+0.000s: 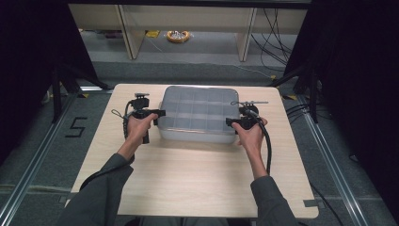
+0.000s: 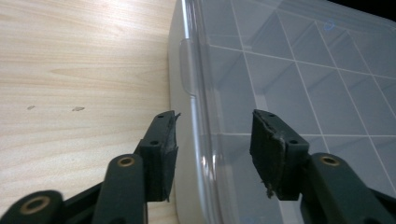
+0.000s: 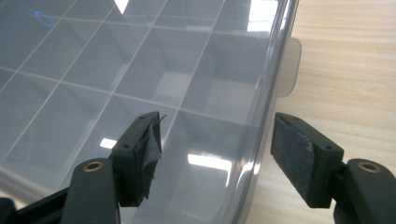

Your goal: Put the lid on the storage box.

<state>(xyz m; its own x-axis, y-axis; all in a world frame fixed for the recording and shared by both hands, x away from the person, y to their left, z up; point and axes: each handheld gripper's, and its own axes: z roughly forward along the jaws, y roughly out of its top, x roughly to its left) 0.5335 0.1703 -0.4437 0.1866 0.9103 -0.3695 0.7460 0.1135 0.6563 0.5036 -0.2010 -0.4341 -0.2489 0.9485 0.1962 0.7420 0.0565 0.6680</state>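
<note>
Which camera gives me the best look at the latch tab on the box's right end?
The right gripper view: the latch tab sits close up on the clear box, beyond the right gripper, whose open jaws straddle the rim. The high view shows the whole box, the tab too small to make out.

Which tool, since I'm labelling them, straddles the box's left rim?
The left tool, astride the clear box's left rim; the right tool straddles the opposite rim.

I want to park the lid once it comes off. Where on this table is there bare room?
The widest bare patch is the near half of the table, between the compartment box and the front edge, though the forearms cross it. Narrow strips run left and right of the box, each crowded by a gripper.
</note>
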